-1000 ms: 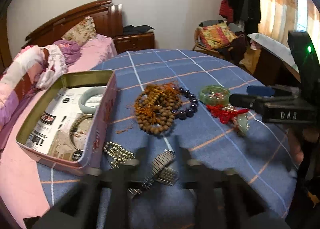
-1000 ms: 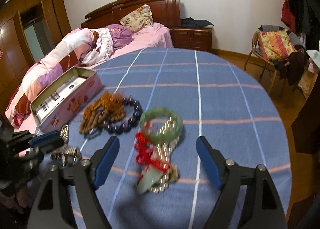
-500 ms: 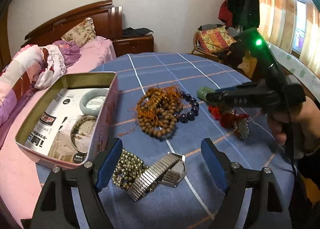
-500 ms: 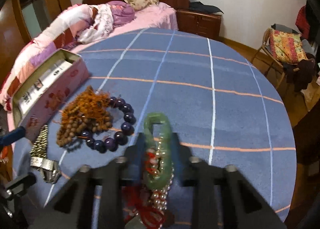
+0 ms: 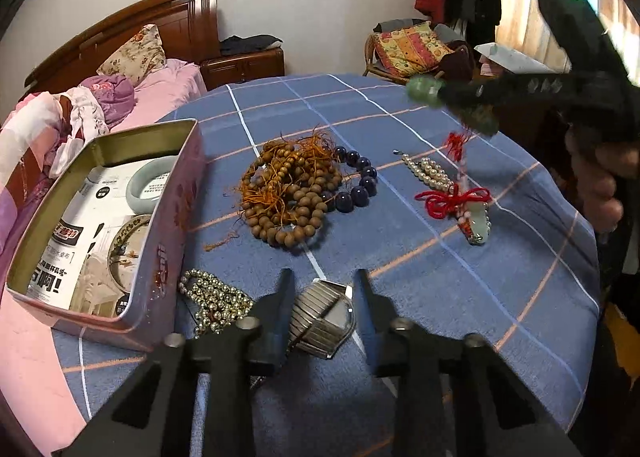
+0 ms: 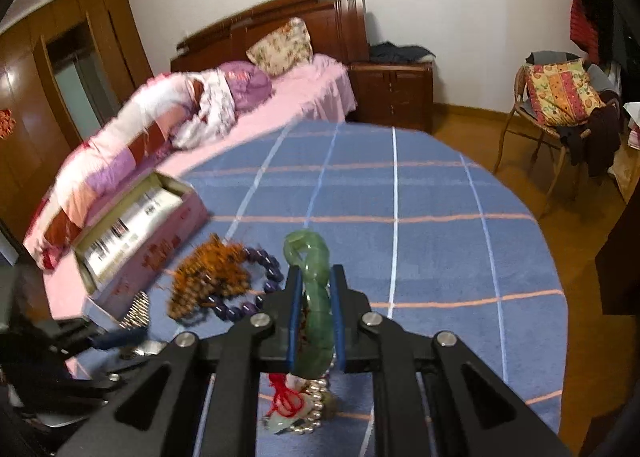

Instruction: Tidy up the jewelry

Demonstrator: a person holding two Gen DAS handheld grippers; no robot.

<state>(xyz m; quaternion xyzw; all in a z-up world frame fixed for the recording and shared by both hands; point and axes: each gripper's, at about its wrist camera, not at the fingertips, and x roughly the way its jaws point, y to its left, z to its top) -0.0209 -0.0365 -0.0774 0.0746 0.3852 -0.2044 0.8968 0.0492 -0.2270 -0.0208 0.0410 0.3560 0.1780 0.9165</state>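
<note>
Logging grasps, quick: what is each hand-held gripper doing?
Left hand-held gripper: closing around the metal watch, contact unclear.
Right hand-held gripper: shut on the green jade bangle.

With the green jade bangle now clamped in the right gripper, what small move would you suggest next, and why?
Probably carry the green jade bangle leftward toward the open pink tin box. The right gripper is shut on it and it looks raised off the blue checked tablecloth, while the box already holds a pale bangle.
</note>
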